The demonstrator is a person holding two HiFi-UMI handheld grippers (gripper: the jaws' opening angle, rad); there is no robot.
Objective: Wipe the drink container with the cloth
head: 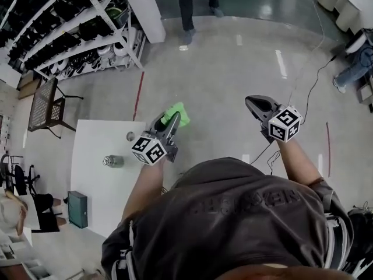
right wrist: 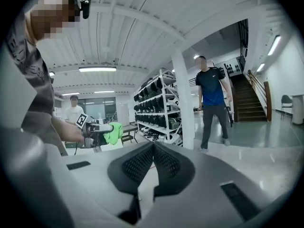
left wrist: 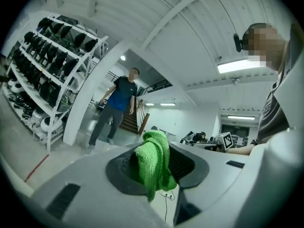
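**Cloth gripped, container not yet reached**

The left gripper (head: 170,123) is clamped on the green cloth (head: 178,115), out past the white table's (head: 96,136) edge; the right gripper (right wrist: 153,151) has its jaws together on nothing; the drink container (head: 112,161) rests on the table, apart from both; wiping seems not begun; next, the cloth must reach the container, the right gripper likely opening to steady it.

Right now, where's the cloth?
Head view, left of centre: the cloth is pinched in the left gripper, in the air by the white table's far right corner.
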